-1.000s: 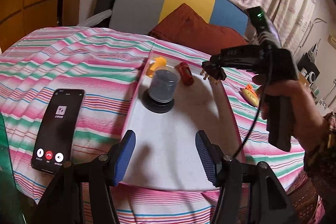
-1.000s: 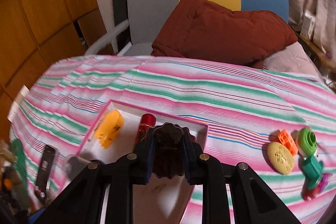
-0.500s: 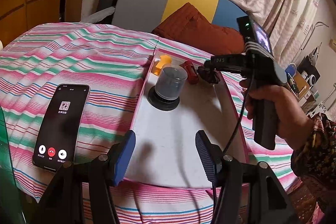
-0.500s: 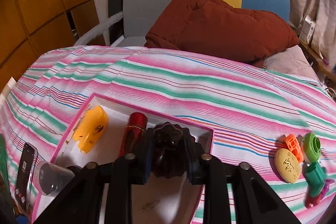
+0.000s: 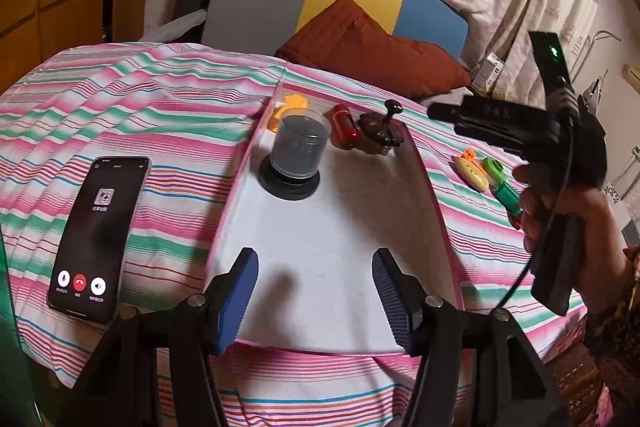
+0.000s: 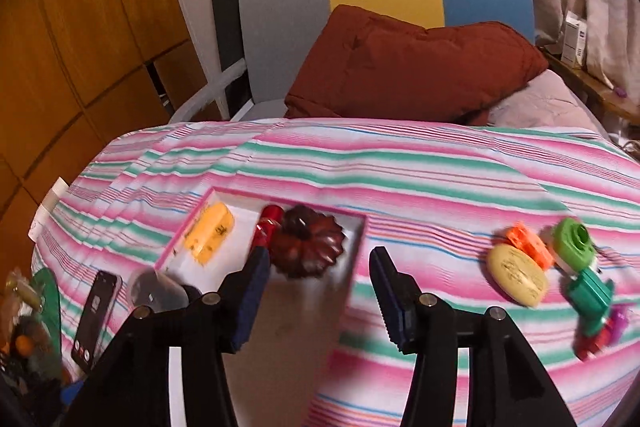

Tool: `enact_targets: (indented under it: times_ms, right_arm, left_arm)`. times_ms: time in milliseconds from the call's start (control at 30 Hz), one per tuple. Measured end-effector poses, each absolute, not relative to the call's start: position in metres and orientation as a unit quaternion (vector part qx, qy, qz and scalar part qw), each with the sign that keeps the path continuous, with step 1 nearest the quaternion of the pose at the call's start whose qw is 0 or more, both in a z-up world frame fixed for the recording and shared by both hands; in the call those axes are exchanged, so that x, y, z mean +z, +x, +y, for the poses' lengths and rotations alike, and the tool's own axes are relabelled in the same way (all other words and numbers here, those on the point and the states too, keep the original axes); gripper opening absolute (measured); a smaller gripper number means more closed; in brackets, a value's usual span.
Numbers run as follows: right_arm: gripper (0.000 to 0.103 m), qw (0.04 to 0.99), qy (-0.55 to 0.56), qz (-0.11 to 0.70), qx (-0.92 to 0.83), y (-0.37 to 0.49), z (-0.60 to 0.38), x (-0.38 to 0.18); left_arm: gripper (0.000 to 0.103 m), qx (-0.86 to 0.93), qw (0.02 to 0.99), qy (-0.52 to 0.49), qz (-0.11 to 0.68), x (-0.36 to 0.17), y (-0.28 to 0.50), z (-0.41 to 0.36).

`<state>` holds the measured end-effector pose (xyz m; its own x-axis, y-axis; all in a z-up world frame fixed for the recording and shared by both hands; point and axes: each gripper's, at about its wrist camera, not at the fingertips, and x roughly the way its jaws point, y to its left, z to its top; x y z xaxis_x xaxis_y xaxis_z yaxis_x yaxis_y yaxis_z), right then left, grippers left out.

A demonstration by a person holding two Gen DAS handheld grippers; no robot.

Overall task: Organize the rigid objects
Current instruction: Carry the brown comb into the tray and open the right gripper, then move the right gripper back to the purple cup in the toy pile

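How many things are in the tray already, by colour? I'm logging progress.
Yellow: 1, the yellow block
Red: 1, the red cylinder
Dark brown: 1, the fluted brown mould
Clear with black base: 1, the disc spindle case
Total: 4 in the pink-rimmed tray

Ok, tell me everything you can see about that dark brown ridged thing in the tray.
The dark brown ridged piece looks like glossy hard plastic or wood, round with scalloped, pumpkin-like ribs and a knobbed stem on top. It rests upright, free of both grippers, at the far right corner of the pink-rimmed tray, beside the red cylinder, apparently touching it. The right gripper hangs open just short of it.
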<state>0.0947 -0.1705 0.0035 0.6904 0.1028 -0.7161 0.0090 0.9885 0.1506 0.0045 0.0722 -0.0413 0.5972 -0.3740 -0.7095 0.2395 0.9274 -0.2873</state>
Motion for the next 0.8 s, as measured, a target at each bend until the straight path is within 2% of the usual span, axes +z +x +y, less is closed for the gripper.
enact_targets:
  times_ms: [433,800]
  right_arm:
    - [0.054,0.897,0.069,0.436,-0.024,0.043,-0.232,-0.020]
    - [0.054,0.892,0.094,0.426,-0.118,0.006,-0.333,-0.016]
  left_arm:
    - [0.060,-0.211,0.880,-0.072,0.420,-0.039,-0.008,0.042]
    - [0.060,-0.236,0.875,-0.041,0.421,-0.034,-0.018,0.009]
